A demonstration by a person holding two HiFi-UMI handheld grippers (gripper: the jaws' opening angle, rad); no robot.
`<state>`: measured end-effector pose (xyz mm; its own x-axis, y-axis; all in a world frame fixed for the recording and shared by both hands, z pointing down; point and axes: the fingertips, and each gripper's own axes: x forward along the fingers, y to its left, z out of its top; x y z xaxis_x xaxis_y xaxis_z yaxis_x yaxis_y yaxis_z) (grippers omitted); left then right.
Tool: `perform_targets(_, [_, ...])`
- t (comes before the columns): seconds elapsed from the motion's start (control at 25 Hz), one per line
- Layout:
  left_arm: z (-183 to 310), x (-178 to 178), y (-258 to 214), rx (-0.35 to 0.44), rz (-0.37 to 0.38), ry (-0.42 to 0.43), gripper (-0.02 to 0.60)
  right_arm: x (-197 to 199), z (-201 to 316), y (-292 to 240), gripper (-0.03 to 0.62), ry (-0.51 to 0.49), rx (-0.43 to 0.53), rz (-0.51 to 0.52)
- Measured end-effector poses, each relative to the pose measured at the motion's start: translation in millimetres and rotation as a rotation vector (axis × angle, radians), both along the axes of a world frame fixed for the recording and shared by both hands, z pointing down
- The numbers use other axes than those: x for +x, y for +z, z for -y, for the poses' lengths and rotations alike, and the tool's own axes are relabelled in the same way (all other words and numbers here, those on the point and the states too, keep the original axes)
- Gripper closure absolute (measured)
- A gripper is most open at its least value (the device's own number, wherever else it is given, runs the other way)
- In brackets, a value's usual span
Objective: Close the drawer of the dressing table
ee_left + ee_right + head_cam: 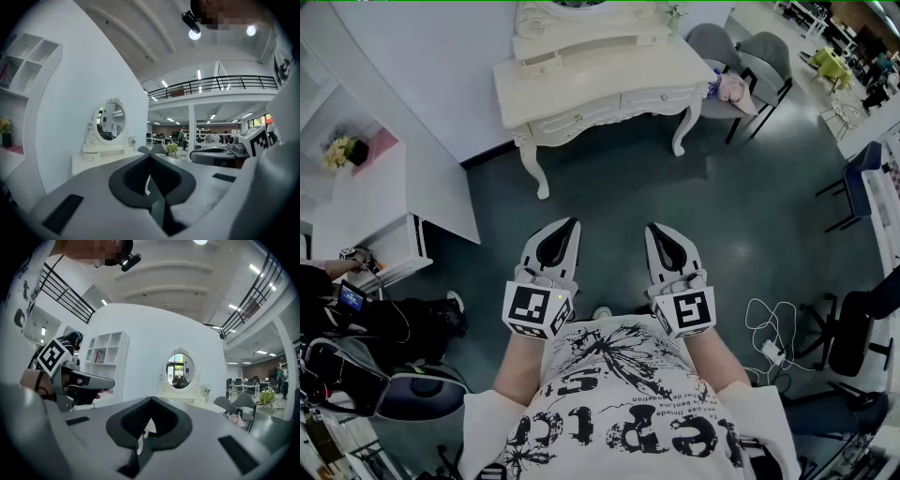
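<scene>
The white dressing table (600,89) stands against the far wall, with an oval mirror (110,121) on top. Two drawer fronts (581,117) run along its front edge, and from this distance neither visibly sticks out. My left gripper (572,223) and right gripper (652,228) hang side by side close to my body, well short of the table. Both point toward it, shut and holding nothing. The left gripper view shows its tips (150,154) meeting; the right gripper view shows the same (151,399), with the mirror (180,367) beyond.
Grey chairs (741,52) stand right of the table, one with a pink item (734,90). A white shelf unit (389,211) is at the left, with a seated person (356,314) beside it. White cables (769,328) lie on the floor at the right, near dark chairs (858,187).
</scene>
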<state>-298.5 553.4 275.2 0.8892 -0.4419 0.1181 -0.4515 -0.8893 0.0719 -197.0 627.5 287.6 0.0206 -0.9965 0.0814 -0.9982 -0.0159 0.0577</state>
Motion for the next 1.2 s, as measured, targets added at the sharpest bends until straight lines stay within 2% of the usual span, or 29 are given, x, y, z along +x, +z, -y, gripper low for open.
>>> perform_targets(0.56, [21.1,-8.5,8.9,-0.033,-0.004,-0.006,0.563,-5.3,21.0,8.9,0.577,0.019,-0.024,0.029])
perform_targets(0.8, [40.6,-9.3,16.7,-0.061,-0.002,-0.037,0.563,-1.6,39.4,16.7,0.577,0.011,-0.046,0.029])
perform_targets(1.0, [64.1,6.1,26.0,-0.084,0.006,-0.070,0.563,20.8,63.7,24.1,0.577,0.001,-0.057,0.035])
perform_targets(1.2, [89.4,42.2,32.9,-0.078,0.022,-0.113,0.563,66.3,94.5,35.7,0.577,-0.015,-0.061,0.033])
